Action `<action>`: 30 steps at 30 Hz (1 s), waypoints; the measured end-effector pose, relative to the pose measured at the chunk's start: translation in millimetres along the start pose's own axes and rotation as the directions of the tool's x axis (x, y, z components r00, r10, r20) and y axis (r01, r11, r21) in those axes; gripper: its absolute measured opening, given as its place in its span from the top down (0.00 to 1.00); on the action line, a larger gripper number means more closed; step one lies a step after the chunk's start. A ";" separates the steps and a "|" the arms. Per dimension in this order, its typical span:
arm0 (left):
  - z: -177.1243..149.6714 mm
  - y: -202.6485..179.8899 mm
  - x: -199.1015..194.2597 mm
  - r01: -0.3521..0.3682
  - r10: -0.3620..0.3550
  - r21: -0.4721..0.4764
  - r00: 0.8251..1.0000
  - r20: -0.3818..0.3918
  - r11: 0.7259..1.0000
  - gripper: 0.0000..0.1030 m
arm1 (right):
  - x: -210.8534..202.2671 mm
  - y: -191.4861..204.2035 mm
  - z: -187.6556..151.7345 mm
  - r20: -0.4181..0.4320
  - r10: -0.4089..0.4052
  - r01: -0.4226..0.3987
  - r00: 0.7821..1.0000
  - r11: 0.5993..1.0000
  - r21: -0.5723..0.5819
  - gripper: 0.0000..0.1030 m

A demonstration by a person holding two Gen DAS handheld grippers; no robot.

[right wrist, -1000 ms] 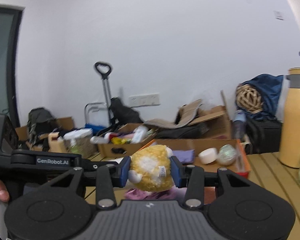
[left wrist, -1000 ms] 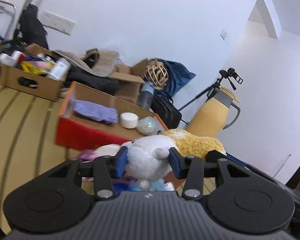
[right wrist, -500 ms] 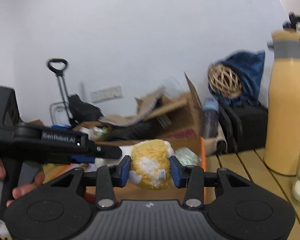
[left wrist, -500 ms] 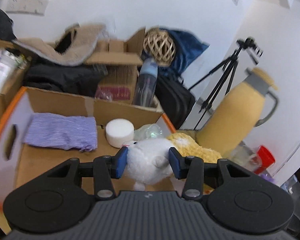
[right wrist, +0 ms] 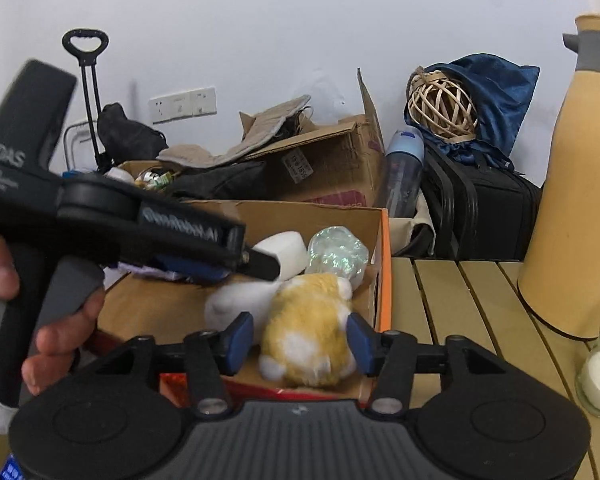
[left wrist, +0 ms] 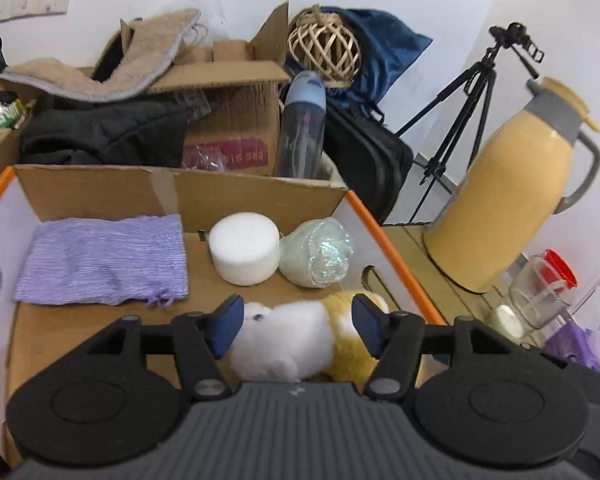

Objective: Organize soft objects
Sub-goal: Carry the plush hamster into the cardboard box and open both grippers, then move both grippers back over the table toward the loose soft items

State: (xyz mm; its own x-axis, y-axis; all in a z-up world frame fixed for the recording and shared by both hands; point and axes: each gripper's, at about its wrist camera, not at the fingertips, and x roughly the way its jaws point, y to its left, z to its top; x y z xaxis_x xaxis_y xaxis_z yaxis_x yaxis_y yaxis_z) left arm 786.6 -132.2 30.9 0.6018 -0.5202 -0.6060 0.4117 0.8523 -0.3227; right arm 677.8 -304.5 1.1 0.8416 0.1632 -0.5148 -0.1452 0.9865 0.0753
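A white and yellow plush toy point(left wrist: 300, 340) lies in the front right of an orange-edged cardboard box point(left wrist: 100, 196). My left gripper point(left wrist: 298, 326) is open, its jaws spread around the toy's white end. My right gripper point(right wrist: 300, 340) is open too, jaws apart around the yellow end point(right wrist: 312, 328). The box also holds a purple cloth point(left wrist: 104, 260), a white foam cylinder point(left wrist: 244, 252) and a shiny clear ball point(left wrist: 318, 252). The left gripper's body point(right wrist: 120, 220) shows at the left of the right wrist view, held by a hand.
A yellow thermos jug point(left wrist: 512, 200) stands on the slatted table point(right wrist: 460, 300) right of the box, with glass jars point(left wrist: 540, 292) near it. Behind are cluttered cardboard boxes point(left wrist: 228, 120), a water bottle point(left wrist: 302, 124), a wicker ball point(left wrist: 324, 50), a black bag point(left wrist: 364, 156) and a tripod point(left wrist: 468, 96).
Both grippers carried the plush toy over the box, lowered it inside and opened; the toy now rests on the box floor between the spread jaws.
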 end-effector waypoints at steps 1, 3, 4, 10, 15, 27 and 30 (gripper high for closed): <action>0.3 -1.6 -11.9 -0.003 0.003 0.006 1.000 0.008 1.000 0.40 | -6.9 1.1 2.0 0.000 -0.002 0.002 1.000 1.000 0.001 0.50; 1.2 -5.7 -40.7 -0.016 0.015 0.036 0.999 0.032 0.999 0.37 | -26.3 3.2 9.4 0.023 -0.004 0.004 1.000 1.000 0.005 0.50; 1.8 -7.4 -58.9 -0.024 0.021 0.053 0.999 0.050 0.998 0.34 | -37.5 4.0 14.9 0.038 -0.005 0.005 0.999 1.000 0.004 0.49; -8.3 -9.2 -171.5 -0.126 0.104 0.124 0.981 0.164 0.984 0.22 | -119.4 13.7 48.1 0.098 0.005 -0.001 0.995 0.999 -0.040 0.31; -39.7 -15.3 -259.8 -0.250 0.207 0.146 0.944 0.256 0.957 0.15 | -182.8 24.5 49.1 0.122 0.004 0.004 0.992 0.998 -0.067 0.19; -221.2 -53.2 -403.8 -0.324 0.252 0.099 0.864 0.436 0.941 0.00 | -309.3 69.7 -44.3 0.255 0.037 -0.022 0.966 0.998 -0.062 0.15; -283.2 -67.3 -425.4 -0.377 0.302 0.061 0.819 0.487 0.924 0.00 | -342.0 80.7 -93.4 0.289 0.018 0.000 0.957 0.998 -0.062 0.15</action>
State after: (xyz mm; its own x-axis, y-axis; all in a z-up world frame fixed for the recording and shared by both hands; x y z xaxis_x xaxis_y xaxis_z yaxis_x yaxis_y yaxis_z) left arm 309.2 47.4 104.5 0.9509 -0.1958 -0.2398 0.1956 0.9804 -0.0250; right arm 329.6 -281.7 103.5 0.9534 0.1770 -0.2444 -0.1771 0.9840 0.0217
